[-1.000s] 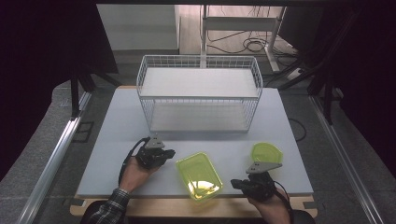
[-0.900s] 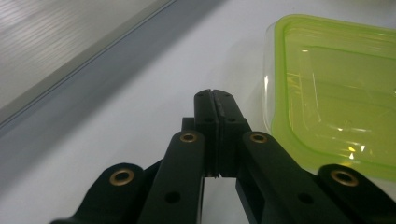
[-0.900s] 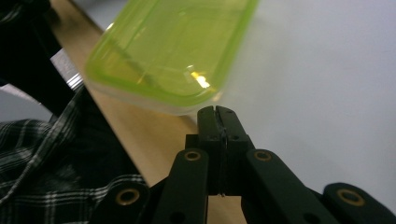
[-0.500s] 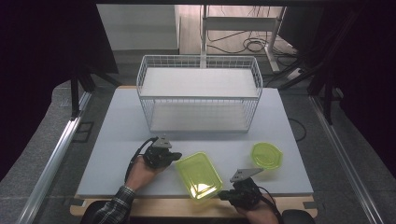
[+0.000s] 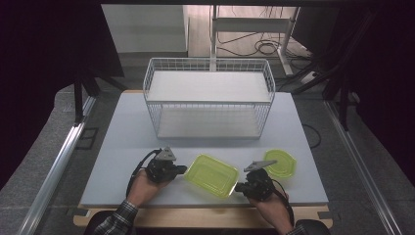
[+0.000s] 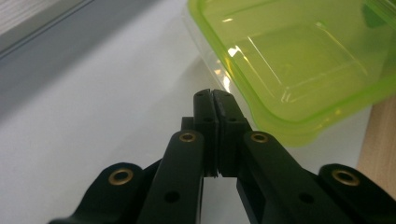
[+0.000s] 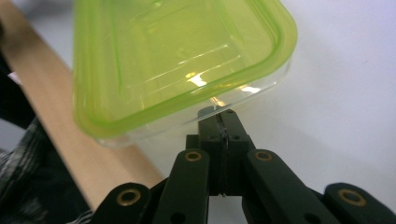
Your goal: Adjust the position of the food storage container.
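- Since a second ago, the right tool (image 5: 241, 186) has slid across the tabletop (image 5: 127, 147) from beside the lid (image 5: 280, 163) to the right end of the green container (image 5: 212, 175); the left tool (image 5: 182, 169) has hardly shifted.
- Left tool: its two halves are pressed together with nothing between them, tip just beside the container's left end, in the left gripper view (image 6: 212, 95) next to the rim of the container (image 6: 299, 60).
- Right tool: likewise closed tight on nothing; in the right gripper view (image 7: 219, 114) its tip sits right at the clear wall under the container's green rim (image 7: 187, 60); contact cannot be told.
- Green container: open, lying between the two tools, near the tabletop's front edge, well in front of the white wire basket (image 5: 208, 98).
- Lid: flat on the tabletop, to the right of the container and apart from it.
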Tool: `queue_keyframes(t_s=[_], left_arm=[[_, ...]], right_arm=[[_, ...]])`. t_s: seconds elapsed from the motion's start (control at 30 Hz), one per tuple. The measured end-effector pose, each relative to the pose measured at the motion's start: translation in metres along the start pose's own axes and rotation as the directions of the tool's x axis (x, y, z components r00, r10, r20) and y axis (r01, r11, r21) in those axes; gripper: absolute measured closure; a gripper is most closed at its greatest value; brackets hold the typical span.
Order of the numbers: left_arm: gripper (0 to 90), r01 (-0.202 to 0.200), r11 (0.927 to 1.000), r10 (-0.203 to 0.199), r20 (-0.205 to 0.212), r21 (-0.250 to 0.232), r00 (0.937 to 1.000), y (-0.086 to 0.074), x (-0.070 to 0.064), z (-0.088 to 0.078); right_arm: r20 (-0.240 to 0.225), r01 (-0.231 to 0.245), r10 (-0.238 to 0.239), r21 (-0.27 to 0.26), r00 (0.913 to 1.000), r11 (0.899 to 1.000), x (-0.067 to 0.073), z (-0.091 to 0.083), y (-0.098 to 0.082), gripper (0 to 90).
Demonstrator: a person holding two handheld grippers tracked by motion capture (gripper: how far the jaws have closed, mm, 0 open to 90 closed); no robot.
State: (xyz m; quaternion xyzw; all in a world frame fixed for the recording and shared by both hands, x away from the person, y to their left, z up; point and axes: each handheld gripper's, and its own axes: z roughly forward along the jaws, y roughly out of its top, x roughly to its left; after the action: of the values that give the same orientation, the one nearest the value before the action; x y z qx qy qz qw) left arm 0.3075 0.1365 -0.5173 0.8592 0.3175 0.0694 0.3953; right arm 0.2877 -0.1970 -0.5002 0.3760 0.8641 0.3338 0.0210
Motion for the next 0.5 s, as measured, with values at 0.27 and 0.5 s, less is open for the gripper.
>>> queue_keyframes(t_s=[0.27, 0.5], left_arm=[[88.5, 0.005, 0.9998, -0.005, 0.005, 0.017, 1.0000, -0.006, -0.008, -0.005], [87.7, -0.005, 0.9996, 0.005, 0.010, 0.028, 0.9999, -0.011, -0.016, -0.011]], right_arm=[[0.030, -0.026, 0.026, 0.011, 0.9992, 1.000, -0.021, 0.014, 0.019, 89.0], [0.027, -0.040, 0.039, 0.020, 0.9989, 0.999, -0.031, 0.026, 0.033, 89.1]])
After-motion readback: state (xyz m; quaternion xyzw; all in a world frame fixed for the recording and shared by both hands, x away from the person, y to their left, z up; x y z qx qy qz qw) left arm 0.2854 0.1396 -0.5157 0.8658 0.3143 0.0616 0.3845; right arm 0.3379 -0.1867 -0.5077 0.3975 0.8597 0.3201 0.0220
